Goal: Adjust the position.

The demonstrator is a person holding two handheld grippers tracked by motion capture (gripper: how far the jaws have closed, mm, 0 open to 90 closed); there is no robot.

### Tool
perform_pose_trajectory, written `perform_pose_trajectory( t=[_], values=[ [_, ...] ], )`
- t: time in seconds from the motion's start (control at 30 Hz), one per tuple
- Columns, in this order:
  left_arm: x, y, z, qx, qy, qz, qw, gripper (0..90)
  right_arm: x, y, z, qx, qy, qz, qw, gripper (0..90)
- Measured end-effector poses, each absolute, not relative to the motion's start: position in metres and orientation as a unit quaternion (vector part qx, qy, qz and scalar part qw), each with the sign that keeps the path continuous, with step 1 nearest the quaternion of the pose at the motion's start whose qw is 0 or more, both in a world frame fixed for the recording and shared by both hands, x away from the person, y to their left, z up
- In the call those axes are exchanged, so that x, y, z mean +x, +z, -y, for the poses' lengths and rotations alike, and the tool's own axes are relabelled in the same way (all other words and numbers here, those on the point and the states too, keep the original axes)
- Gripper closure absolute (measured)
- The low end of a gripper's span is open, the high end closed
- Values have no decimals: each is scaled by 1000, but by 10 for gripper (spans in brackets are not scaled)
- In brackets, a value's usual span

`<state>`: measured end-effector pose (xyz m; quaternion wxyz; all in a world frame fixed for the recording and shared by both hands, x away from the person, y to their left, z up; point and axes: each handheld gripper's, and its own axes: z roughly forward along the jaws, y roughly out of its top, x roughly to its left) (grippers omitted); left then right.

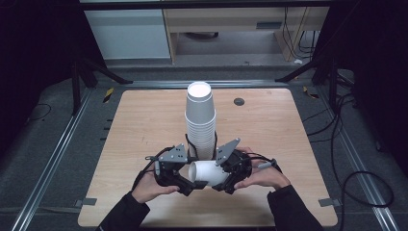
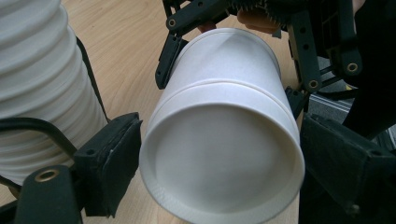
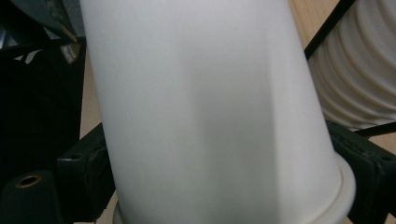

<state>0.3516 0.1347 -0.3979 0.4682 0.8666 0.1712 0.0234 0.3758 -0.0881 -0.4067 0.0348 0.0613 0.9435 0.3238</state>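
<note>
My right gripper (image 1: 226,180) is clamped approx. half-open on a white paper cup (image 1: 208,173), lying sideways just in front of the tall cup stack (image 1: 200,120). My left gripper (image 1: 188,185) brackets the cup's open rim w/ pads touching both sides.

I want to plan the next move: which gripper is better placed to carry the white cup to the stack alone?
Probably the right gripper: its jaws span the white cup across its wall, beside the stack. The left gripper holds just its rim end.
</note>
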Motion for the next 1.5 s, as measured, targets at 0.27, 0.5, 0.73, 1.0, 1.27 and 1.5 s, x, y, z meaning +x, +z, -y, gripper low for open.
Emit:
perform_pose_trajectory(
  t=[0.27, 0.5, 0.73, 1.0, 1.27, 1.5],
  values=[
    [352, -401, -132, 871, 21, -172, 459, 146, 375, -405, 81, 53, 319, -945, 38, 100],
    [352, -401, -131, 873, 20, -173, 456, 198, 375, -405, 77, 52, 314, -947, 38, 100],
    [352, -400, -132, 872, 21, -173, 457, 210, 375, -404, 77, 49, 311, -948, 38, 97],
    [351, -400, -132, 875, 22, -171, 453, 222, 376, -405, 76, 45, 310, -949, 36, 78],
    [351, -400, -133, 879, 26, -165, 447, 221, 376, -403, 81, 49, 335, -941, 30, 46],
    [353, -398, -140, 873, 28, -170, 457, 218, 377, -386, 102, 69, 378, -922, 43, 33]
  ],
)
